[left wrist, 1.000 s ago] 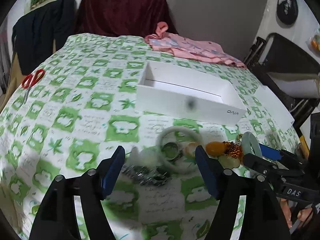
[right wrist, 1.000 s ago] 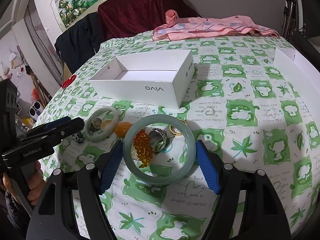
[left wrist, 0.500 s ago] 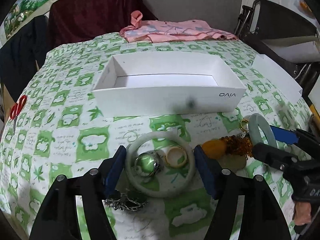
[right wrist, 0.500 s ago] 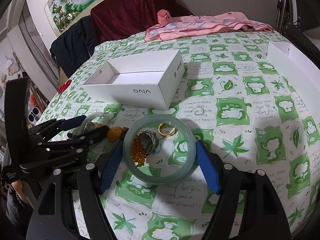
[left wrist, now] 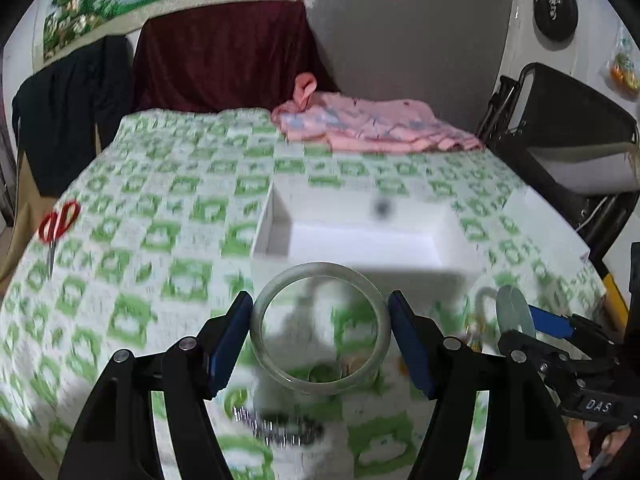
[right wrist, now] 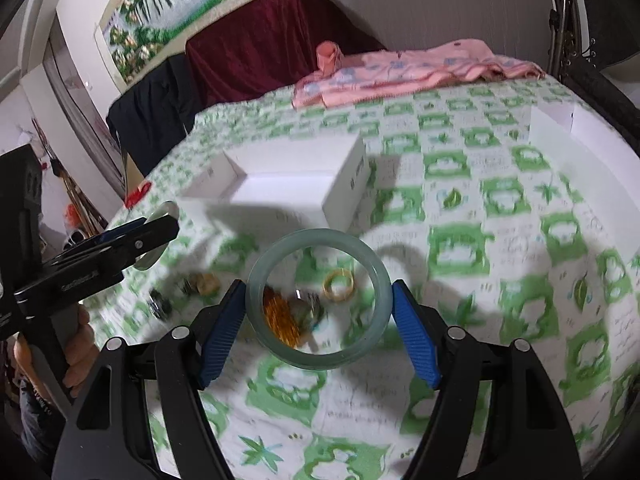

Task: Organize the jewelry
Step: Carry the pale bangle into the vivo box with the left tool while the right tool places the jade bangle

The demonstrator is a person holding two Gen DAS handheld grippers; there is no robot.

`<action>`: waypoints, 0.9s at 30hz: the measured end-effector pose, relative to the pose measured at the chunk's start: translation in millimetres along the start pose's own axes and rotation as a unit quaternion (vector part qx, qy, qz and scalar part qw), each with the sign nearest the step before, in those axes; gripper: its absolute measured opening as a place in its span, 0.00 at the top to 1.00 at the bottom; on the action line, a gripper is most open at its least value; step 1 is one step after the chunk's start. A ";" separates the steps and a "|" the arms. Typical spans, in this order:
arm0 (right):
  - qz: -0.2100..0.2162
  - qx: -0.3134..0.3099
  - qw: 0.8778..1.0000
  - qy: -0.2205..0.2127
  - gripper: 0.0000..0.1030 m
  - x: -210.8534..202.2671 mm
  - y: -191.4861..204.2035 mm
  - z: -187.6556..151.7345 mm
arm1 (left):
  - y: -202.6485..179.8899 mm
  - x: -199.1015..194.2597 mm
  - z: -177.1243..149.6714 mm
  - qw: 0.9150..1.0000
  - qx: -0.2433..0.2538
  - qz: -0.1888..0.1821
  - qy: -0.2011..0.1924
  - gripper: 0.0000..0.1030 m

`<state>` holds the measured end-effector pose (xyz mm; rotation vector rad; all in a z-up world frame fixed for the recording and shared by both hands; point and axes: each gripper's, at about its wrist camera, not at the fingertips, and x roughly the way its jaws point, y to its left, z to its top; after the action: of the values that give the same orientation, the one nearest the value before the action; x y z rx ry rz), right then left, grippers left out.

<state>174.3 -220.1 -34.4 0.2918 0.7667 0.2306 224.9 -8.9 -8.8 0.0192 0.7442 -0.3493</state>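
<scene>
My left gripper (left wrist: pixel 319 301) is shut on a pale whitish bangle (left wrist: pixel 320 269) and holds it flat above the green-patterned cloth, just before the open white box (left wrist: pixel 276 220). My right gripper (right wrist: pixel 318 292) is shut on a grey-green bangle (right wrist: pixel 320 360), also clear of the cloth. Under it lie amber beads (right wrist: pixel 280 316), a gold ring (right wrist: pixel 339 286) and a silver ring (right wrist: pixel 310 304). In the right wrist view the left gripper (right wrist: pixel 160 236) shows at the left. The left wrist view has the right gripper (left wrist: pixel 520 320) at its right, green bangle (left wrist: pixel 514 310) edge-on. The picture is blurred.
A silver chain bracelet (left wrist: pixel 280 428) lies near the front edge. Red scissors (left wrist: pixel 58 220) lie far left and a pink cloth (left wrist: pixel 372 124) at the back. A white lid (right wrist: pixel 560 120) sits at the right, with a black chair (left wrist: pixel 568 120) beyond the table.
The left gripper closed on the pale bangle and lifted it off the cloth toward the box. The right gripper rose slightly with the green bangle still in it.
</scene>
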 end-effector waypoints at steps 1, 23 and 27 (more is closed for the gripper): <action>-0.001 -0.003 1.000 -0.007 0.33 -1.9 2.2 9.1 | -0.4 0.1 5.2 1.000 0.001 -0.001 -0.004 0.33; 0.048 0.015 0.999 -0.016 0.31 55.4 -7.9 73.8 | 35.6 50.9 40.1 0.998 -0.055 -0.043 0.006 0.33; 0.053 0.031 0.998 -0.007 0.31 49.6 -13.2 67.8 | 42.7 50.6 35.1 0.997 -0.066 -0.044 0.012 0.33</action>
<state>258.3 -228.9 -24.6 0.3929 0.7468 0.3045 296.1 11.0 -21.1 -0.1341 0.7929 -0.3849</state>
